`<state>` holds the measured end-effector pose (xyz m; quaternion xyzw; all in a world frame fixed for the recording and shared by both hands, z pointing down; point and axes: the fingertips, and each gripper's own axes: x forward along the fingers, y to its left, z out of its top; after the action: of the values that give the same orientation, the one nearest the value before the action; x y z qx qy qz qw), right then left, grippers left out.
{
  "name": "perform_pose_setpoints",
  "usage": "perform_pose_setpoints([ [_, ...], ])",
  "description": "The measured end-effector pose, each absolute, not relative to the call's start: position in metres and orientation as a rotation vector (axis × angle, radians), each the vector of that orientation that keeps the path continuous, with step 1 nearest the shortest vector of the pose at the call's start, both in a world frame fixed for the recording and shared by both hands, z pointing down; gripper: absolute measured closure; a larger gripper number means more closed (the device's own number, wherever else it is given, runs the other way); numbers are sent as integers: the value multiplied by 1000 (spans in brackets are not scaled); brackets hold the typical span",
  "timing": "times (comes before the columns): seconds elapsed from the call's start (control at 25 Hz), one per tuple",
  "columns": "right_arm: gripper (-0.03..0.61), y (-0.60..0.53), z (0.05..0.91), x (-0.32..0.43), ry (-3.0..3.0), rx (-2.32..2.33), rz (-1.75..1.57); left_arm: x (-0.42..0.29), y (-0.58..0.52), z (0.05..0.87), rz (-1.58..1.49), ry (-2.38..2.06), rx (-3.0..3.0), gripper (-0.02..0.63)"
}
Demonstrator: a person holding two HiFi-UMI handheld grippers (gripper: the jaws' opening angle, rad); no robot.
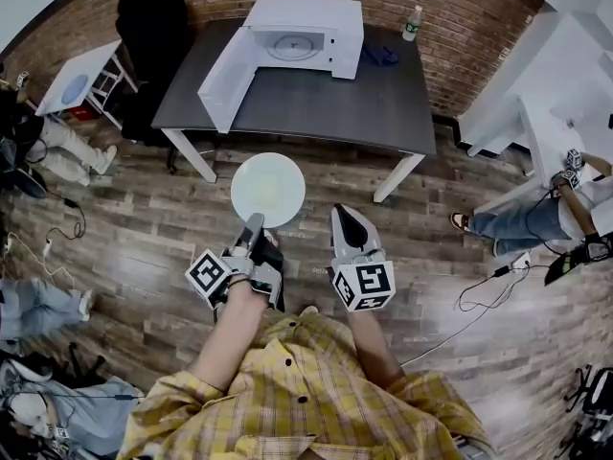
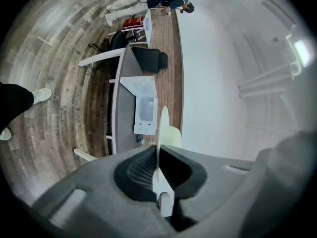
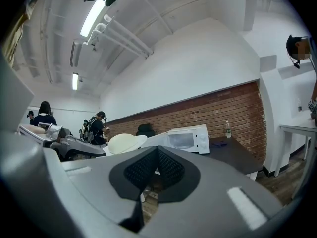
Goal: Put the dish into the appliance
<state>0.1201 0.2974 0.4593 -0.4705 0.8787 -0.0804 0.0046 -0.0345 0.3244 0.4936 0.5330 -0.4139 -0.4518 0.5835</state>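
Brick-walled room, plank floor. A dark table [image 1: 326,103] stands against the wall with a white microwave [image 1: 305,38] on it. Its door [image 1: 230,77] is swung wide and the cavity looks bare except for the turntable. A water bottle [image 1: 412,23] stands at the table's far corner.

The dish [image 1: 268,190], pale and round, is in the air over the floor. It sits short of the table's near edge and well apart from the microwave. The left gripper [image 1: 251,230] pinches it by the near rim, with the pads closed onto the thin edge, and the dish lies roughly flat. The right gripper [image 1: 347,220] hangs just beside it, jaws pressed together on nothing.

Handling, as we judge it:
- The dish looks rigid and smooth-surfaced, and we cannot tell the material. If it is ceramic, a drop onto these planks would likely break it.
- A one-sided rim pinch leaves the whole dish hanging off the pads, so we expect it to droop or slip.
- The rim is the only real purchase. We would keep the pads deep on it and hold the dish level, with the right gripper free to steady the underside.
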Motion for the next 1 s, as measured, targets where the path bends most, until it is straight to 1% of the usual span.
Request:
perform_pose_setpoints([
  [0.28,578,238,468,108,2761,-1504,-254,-46,269,513,-976,-1004,1266,606],
  [0.56,578,155,471,80,2763,-1529,-269,-69,190,525,-911,-1005,1256,606],
  [1.0,578,32,457,40,2733,-1615,-268,-111,59,518,-865,-970,1247,606],
])
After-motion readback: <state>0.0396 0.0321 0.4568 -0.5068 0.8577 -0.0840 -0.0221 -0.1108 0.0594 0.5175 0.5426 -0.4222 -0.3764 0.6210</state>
